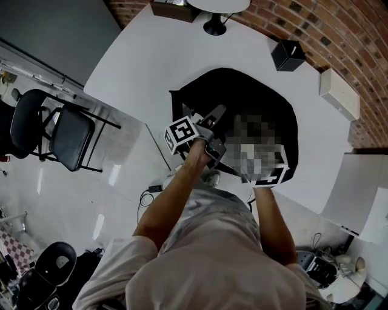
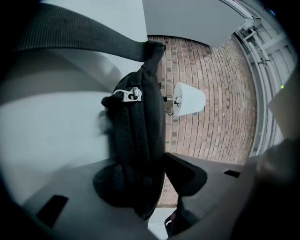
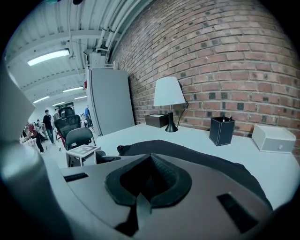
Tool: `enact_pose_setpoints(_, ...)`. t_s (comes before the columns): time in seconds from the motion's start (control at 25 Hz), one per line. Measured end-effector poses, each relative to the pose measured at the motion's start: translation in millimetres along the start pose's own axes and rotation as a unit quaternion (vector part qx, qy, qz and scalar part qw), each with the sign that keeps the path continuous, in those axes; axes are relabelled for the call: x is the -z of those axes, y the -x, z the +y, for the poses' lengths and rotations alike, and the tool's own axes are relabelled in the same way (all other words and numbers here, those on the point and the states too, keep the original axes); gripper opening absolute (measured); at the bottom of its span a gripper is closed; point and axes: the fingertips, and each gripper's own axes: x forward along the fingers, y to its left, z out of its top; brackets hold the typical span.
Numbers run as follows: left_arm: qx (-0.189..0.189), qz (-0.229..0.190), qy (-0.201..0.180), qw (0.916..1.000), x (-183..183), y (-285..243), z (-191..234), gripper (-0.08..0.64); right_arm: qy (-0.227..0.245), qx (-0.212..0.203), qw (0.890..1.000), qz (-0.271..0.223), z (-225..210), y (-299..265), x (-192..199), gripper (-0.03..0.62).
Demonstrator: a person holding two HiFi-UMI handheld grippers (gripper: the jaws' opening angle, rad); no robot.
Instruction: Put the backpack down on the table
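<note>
Left hand-held gripper (image 2: 150,183) released around backpack (image 1: 254,97) on table (image 1: 151,48), right hand-held gripper (image 3: 149,180) clenched

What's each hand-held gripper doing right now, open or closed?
Left hand-held gripper: open, with the backpack edge between its jaws, not clamped.
Right hand-held gripper: closed; whether it holds anything cannot be told.

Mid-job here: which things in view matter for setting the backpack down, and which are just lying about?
In the job: backpack; white table; left hand-held gripper, jaws open around part of the backpack.

Lying about: table lamp; black pen holder; white box; brown box; folding chair.
</note>
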Motion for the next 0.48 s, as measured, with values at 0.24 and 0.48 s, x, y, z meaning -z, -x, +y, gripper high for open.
enact_pose_setpoints(0.24,-0.017,-0.002,0.002,0.9998,5.4,12.4,1.4,0.175,-0.008,-0.004,1.000,-0.003,2.0,8.8,-0.5,0.002)
enact_pose_setpoints(0.48,-0.031,-0.014,0.005,0.9994,8.3,20.4,2.3,0.175,-0.004,-0.011,1.000,0.001,6.5,22.0,-1.0,0.002)
